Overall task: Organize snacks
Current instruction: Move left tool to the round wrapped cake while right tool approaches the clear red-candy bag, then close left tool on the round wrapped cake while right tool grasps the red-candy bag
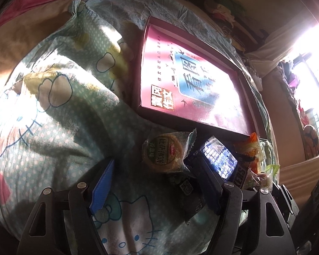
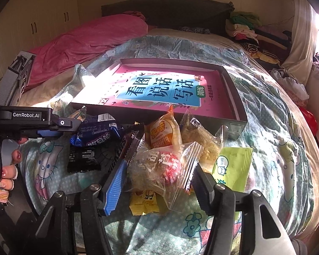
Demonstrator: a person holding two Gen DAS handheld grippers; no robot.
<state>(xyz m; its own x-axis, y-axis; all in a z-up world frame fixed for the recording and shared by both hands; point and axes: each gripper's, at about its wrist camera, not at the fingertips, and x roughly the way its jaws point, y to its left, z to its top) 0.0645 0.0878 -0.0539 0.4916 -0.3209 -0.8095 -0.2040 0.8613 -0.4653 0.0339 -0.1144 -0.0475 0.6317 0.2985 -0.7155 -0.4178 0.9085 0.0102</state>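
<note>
While your two grippers sit low over the quilt [image 2: 276,127], take the dark box [image 2: 236,125] with the pink book [image 2: 159,91] in it as your landmark: the whole snack pile lies just in front of its near wall. Your right gripper [image 2: 159,182] is closed around the clear packet with red print [image 2: 161,165], its blue pad [image 2: 114,187] and its dark pad touching the wrapper's two sides. An orange pack [image 2: 161,133] and a crinkled clear pack [image 2: 202,140] lie between that packet and the box wall, a green sachet [image 2: 234,167] lies just to its right, and a yellow piece [image 2: 144,201] lies under it. Your left gripper [image 1: 157,182] is spread; the round cake packet [image 1: 163,155] lies just past its tips, touching neither pad as far as the view shows, and the blue shiny bar [image 1: 221,159] sits behind its right finger, close to the box's near corner. A black sachet [image 2: 84,159] lies flat in front of the bar. Open quilt stretches left of the box, toward the pink blanket [image 2: 85,42], and right of it toward the bed's edge; the box interior above the book is free of snacks.
</note>
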